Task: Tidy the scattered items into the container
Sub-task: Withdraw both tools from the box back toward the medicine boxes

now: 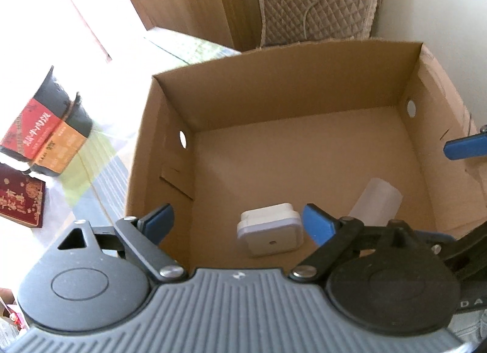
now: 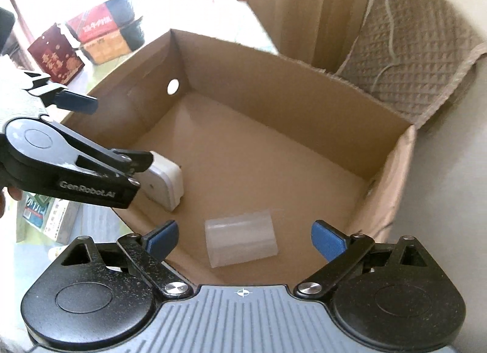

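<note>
While both claws are being held spread, nothing is being gripped.
Left claw (image 1: pixel 236 225), right claw (image 2: pixel 245 238), white adapter (image 1: pixel 269 234) and clear case (image 2: pixel 242 241) are being framed inside the cardboard box (image 1: pixel 274 75).

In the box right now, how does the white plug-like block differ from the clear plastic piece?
The white block is opaque with rounded corners and a small hole in one face; the clear plastic piece is translucent and ribbed. The white block lies toward the left of the cardboard box, beside the left gripper; the clear plastic piece lies further right, below the right gripper. Both rest loose on the box floor.
</note>
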Demonstrator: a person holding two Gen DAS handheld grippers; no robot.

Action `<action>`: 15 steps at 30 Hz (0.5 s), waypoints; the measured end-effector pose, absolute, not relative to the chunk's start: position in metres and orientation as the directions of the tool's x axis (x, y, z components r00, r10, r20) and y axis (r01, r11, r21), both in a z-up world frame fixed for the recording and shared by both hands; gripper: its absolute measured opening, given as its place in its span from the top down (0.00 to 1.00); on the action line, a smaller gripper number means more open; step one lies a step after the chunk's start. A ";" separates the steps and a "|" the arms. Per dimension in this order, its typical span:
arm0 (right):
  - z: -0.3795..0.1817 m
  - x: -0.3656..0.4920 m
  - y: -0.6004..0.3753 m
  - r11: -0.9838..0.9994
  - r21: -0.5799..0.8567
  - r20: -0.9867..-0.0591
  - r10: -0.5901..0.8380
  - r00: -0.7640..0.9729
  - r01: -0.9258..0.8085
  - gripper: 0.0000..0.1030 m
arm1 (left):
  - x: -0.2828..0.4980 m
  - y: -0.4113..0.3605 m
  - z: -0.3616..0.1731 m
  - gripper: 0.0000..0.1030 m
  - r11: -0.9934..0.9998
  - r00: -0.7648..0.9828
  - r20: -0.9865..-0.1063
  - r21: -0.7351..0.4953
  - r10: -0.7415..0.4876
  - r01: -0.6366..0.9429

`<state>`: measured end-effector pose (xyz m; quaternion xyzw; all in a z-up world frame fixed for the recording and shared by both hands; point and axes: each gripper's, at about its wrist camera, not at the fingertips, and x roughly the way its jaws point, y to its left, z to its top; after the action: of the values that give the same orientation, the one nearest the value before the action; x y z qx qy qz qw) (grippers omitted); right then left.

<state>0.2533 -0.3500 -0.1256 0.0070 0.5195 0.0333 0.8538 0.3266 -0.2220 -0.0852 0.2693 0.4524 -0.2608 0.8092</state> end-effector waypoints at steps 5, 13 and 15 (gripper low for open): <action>-0.114 0.238 -0.349 0.999 0.045 -0.859 0.030 0.512 0.017 0.04 | 0.315 -0.213 -0.070 0.11 0.721 0.485 -0.855 0.218 -0.184 0.658; -0.090 0.213 -0.347 0.994 0.069 -0.819 0.008 0.573 0.084 0.04 | 0.296 -0.196 -0.051 0.09 0.730 0.517 -0.831 0.223 -0.204 0.646; -0.084 0.207 -0.342 0.995 0.049 -0.813 -0.012 0.582 0.089 0.04 | 0.291 -0.193 -0.047 0.09 0.733 0.522 -0.827 0.221 -0.208 0.643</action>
<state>0.2073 -0.3424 -0.0837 0.0420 0.4564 -0.0284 0.8883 0.2914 -0.1926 -0.0467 0.2608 0.4165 -0.2556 0.8325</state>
